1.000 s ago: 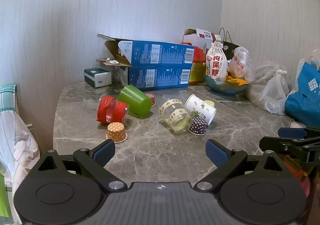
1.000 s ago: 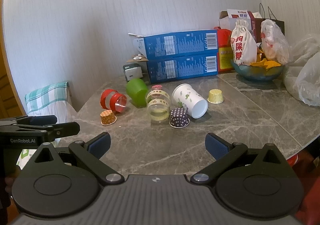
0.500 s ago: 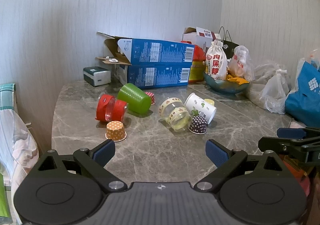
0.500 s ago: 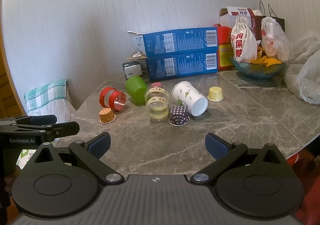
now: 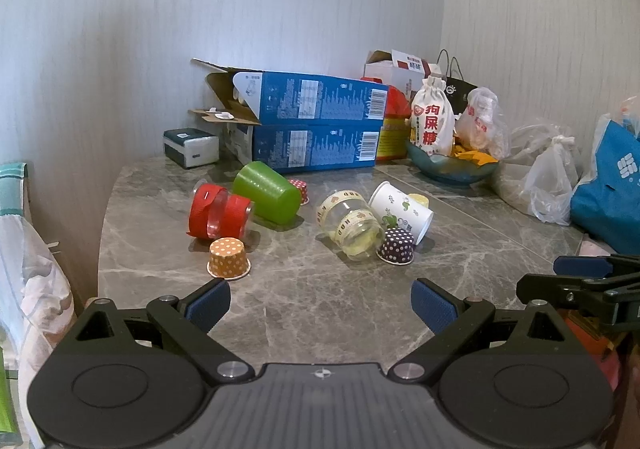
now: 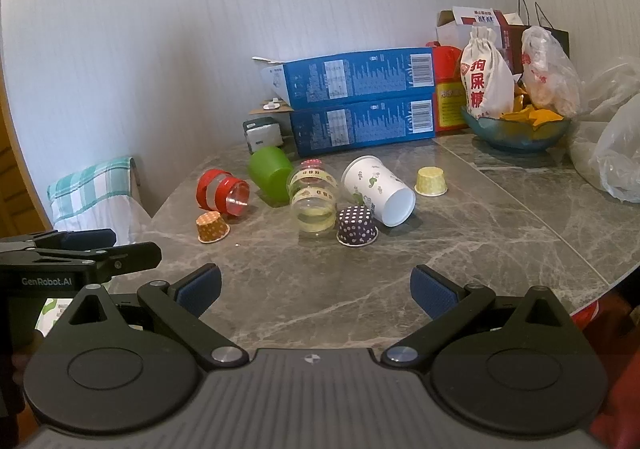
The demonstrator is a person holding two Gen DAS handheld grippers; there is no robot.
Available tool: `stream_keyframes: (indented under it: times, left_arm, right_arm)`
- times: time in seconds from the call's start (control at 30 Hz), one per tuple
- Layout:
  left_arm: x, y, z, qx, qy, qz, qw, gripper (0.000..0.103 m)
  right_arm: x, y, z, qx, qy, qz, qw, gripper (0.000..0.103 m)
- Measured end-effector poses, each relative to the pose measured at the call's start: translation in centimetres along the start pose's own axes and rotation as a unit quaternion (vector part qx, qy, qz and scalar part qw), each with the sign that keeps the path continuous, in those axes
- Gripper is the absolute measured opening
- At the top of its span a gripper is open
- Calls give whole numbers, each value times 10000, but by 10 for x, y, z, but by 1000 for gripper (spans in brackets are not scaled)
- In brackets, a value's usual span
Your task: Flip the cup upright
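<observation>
Cup: white paper cup (image 6: 378,191) with printed figures, on its side on the marble table (image 6: 500,233), ahead of both claws and well apart from them; also seen from the left wrist (image 5: 402,209).
Long axis: slanted, base toward the far left, open mouth toward the near right of the right gripper (image 6: 316,289).
Nearer arm: judged the right one; cup sits slightly right of its centre line, while for the left gripper (image 5: 320,305) it lies further off to the right.
Right claw: spread wide, nothing between the pads.
Left claw: spread wide too, holding nothing.
In the way: purple dotted paper cup (image 6: 357,227), upside down, touching or just beside the mouth on the near left; glass jar (image 6: 314,201) lying close along the left flank.
Clear side: right flank and mouth edge look free; yellow paper cup (image 6: 431,181) stands apart, further right.
Other clutter: green cup (image 6: 270,171), red-taped cup (image 6: 222,195), orange dotted cup (image 6: 212,227), all left of the jar; blue boxes (image 6: 360,101) behind.
Likely approach: reach forward, grip across the body near the mouth, roll base downward.
Risk: thin wall may crush; purple cup may get nudged.
</observation>
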State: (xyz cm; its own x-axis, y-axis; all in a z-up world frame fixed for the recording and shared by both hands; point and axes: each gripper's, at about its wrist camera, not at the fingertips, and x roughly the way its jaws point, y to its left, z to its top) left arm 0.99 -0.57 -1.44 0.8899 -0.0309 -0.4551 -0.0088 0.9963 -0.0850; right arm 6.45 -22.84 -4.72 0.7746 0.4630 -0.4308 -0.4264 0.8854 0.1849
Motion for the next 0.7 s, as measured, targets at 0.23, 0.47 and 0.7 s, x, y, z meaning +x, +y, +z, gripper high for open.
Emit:
stream_keyframes:
  times: [0.23,0.47,0.7]
  left_arm:
    - [17,7,7,-62,69,-39,9999,99]
    - [27,12,26,28,-92,-84,9999,99]
    - [32,13,31,-20,-134,-321,9994,99]
  right_arm:
    - [12,-4,5,6,95,-10,10000,102]
    - [38,-25,38,-63,137,6,9999,102]
    - [131,-74,100,-396,878,-232,9951,90]
